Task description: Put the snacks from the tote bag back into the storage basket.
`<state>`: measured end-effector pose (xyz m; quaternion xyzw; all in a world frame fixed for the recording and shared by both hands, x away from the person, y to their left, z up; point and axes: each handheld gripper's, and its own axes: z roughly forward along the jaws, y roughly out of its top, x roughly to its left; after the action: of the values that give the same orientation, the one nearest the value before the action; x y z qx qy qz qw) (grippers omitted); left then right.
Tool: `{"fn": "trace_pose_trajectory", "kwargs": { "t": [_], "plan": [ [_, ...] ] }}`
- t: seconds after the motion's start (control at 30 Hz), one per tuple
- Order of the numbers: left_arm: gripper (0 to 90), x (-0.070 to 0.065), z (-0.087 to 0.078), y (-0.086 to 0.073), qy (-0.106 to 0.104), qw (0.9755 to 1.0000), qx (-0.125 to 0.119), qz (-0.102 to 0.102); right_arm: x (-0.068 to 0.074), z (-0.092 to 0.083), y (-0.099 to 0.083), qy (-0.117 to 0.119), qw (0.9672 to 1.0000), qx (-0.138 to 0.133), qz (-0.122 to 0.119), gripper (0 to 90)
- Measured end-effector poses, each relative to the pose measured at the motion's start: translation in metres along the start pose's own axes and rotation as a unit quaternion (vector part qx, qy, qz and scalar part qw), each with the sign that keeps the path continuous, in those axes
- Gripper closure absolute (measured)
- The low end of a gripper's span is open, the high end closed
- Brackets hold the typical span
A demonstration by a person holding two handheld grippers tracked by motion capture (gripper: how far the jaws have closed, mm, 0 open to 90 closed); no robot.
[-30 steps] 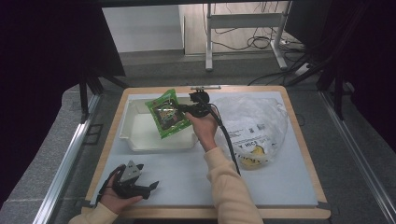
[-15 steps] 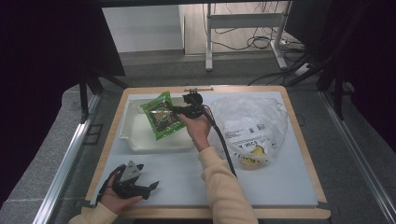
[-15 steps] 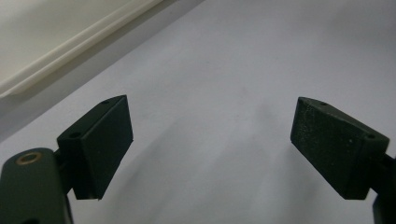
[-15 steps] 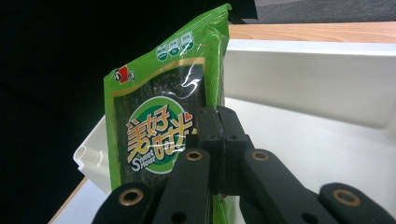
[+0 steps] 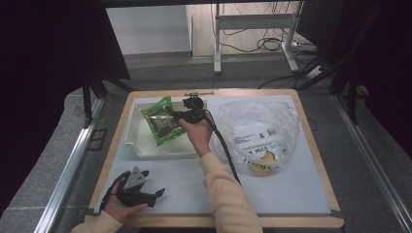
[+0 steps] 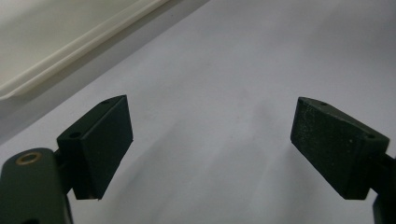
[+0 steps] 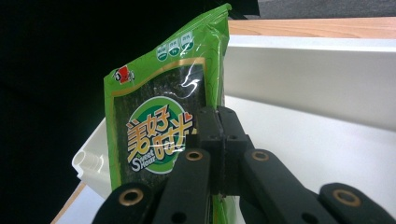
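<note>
While my right gripper clamps the green snack packet by its edge, it hangs over the white tray, likely for setting down inside. My left gripper, jaws apart and empty, rests near the tray's front.

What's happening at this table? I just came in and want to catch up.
A person works with a hand-held claw in each hand. The right claw is shut on a green snack packet, holding it above the white tray. The left claw rests open on the white table near the front edge, holding nothing. A clear plastic bag with something yellow inside lies to the right of the tray.
</note>
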<state>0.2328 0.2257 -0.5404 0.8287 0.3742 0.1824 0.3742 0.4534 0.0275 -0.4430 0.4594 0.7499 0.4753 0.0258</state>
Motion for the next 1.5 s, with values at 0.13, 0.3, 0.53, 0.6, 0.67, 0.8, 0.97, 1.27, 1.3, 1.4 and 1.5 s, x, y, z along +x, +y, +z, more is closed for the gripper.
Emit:
{"fn": "trace_pose_trajectory", "kwargs": {
  "t": [0.13, 0.3, 0.53, 0.6, 0.67, 0.8, 0.97, 1.27, 1.3, 1.4, 1.5],
  "plan": [
    [12.8, 0.000, 0.000, 0.000, -0.001, 1.0000, -0.001, 0.000, 0.002, 0.006, 0.000, -0.002, 1.0000, 0.002, 0.002, 90.0],
    [12.8, 0.000, 0.000, 0.000, -0.002, 1.0000, -0.001, 0.000, 0.003, 0.017, 0.001, -0.011, 0.9998, 0.010, 0.011, 90.0],
    [12.8, 0.000, -0.001, 0.000, -0.003, 1.0000, -0.005, -0.002, 0.004, 0.036, -0.003, -0.024, 0.9992, 0.017, 0.027, 90.0],
    [12.8, 0.000, -0.001, 0.000, -0.003, 1.0000, -0.006, -0.001, 0.003, 0.043, -0.005, -0.027, 0.9989, 0.019, 0.035, 90.0],
    [12.8, 0.000, -0.001, 0.001, -0.003, 1.0000, -0.006, -0.001, 0.002, 0.050, -0.008, -0.030, 0.9985, 0.022, 0.041, 90.0],
    [12.8, 0.001, -0.001, 0.001, -0.004, 1.0000, -0.007, -0.002, 0.003, 0.062, -0.013, -0.036, 0.9979, 0.029, 0.046, 90.0],
    [12.8, 0.000, -0.001, 0.001, -0.005, 1.0000, -0.006, 0.001, 0.007, 0.073, -0.018, -0.042, 0.9973, 0.036, 0.048, 89.9],
    [12.8, 0.001, -0.001, 0.001, -0.005, 1.0000, -0.007, 0.001, 0.012, 0.082, -0.023, -0.066, 0.9961, 0.055, 0.022, 73.0],
    [12.8, 0.000, -0.001, 0.001, -0.005, 1.0000, -0.007, 0.001, 0.012, 0.081, -0.022, -0.063, 0.9962, 0.056, 0.023, 68.4],
    [12.8, 0.001, -0.001, 0.001, -0.006, 1.0000, -0.007, 0.002, 0.012, 0.076, -0.020, -0.052, 0.9966, 0.061, 0.020, 59.9],
    [12.8, 0.000, -0.001, 0.001, -0.006, 1.0000, -0.006, 0.002, 0.012, 0.068, -0.018, -0.039, 0.9976, 0.056, 0.011, 57.2]
  ]
}}
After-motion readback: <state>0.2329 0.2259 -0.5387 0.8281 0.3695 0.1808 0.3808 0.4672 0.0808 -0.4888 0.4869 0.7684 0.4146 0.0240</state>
